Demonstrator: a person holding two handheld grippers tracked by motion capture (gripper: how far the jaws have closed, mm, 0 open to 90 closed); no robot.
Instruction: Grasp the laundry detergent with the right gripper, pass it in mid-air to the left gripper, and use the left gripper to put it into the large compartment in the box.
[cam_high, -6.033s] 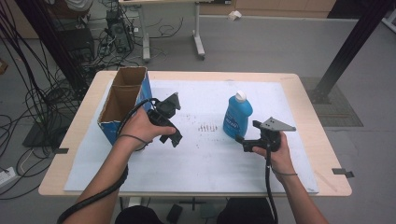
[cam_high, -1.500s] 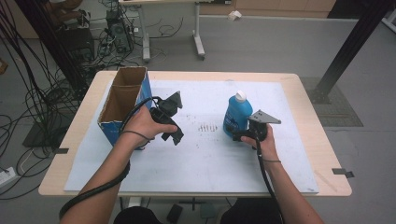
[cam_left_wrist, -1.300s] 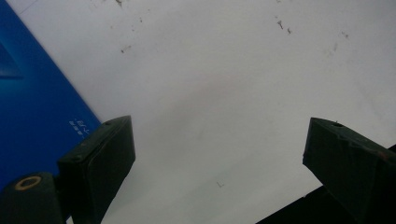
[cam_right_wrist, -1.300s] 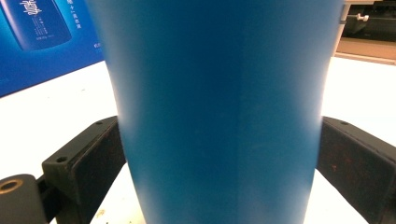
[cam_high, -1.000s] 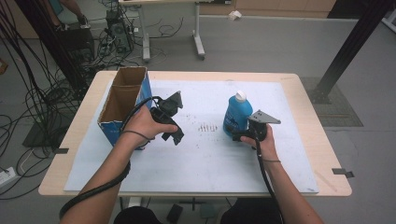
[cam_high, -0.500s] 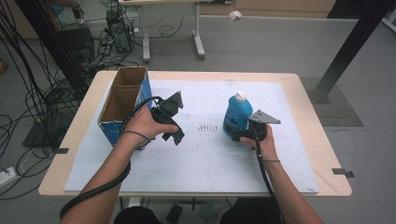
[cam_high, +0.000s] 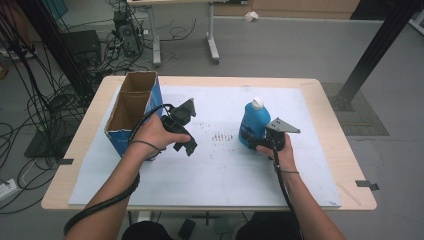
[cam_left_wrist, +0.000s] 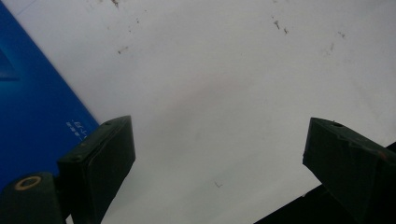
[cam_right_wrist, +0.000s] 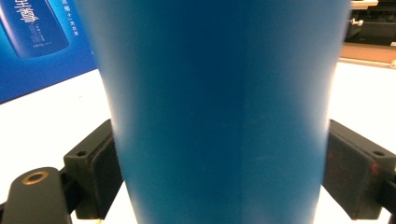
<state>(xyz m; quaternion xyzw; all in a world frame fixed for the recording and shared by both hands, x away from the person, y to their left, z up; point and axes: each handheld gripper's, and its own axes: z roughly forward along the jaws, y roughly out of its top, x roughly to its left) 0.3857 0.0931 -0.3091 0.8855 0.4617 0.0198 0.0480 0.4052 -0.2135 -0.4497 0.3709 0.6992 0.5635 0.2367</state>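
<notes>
Nearest you, your right gripper (cam_high: 257, 143) reaches in level at the base of the blue detergent bottle (cam_high: 252, 124), and its fingers (cam_right_wrist: 93, 175) have just been closing on it. In the right gripper view the bottle's body fills the gap between the two black pads and both sit against its sides, so the grip looks made, low on the bottle. Holding it low keeps the white cap (cam_high: 257, 103) clear and the bottle upright, though a tall bottle gripped near the foot may tip when lifted.

Your left gripper (cam_high: 186, 142) hangs over the white mat (cam_high: 225, 175) that covers the tabletop (cam_high: 345, 165), just beside the cardboard box (cam_high: 131, 116). Its fingers (cam_left_wrist: 100, 163) stand wide with nothing between them, only bare mat below and the box's blue wall at the edge of the left gripper view. It seems parked there to steady the box if needed.

Farther off, the box stands open at the top at the mat's left side, well apart from the bottle; I judge it the likely place for the bottle.
</notes>
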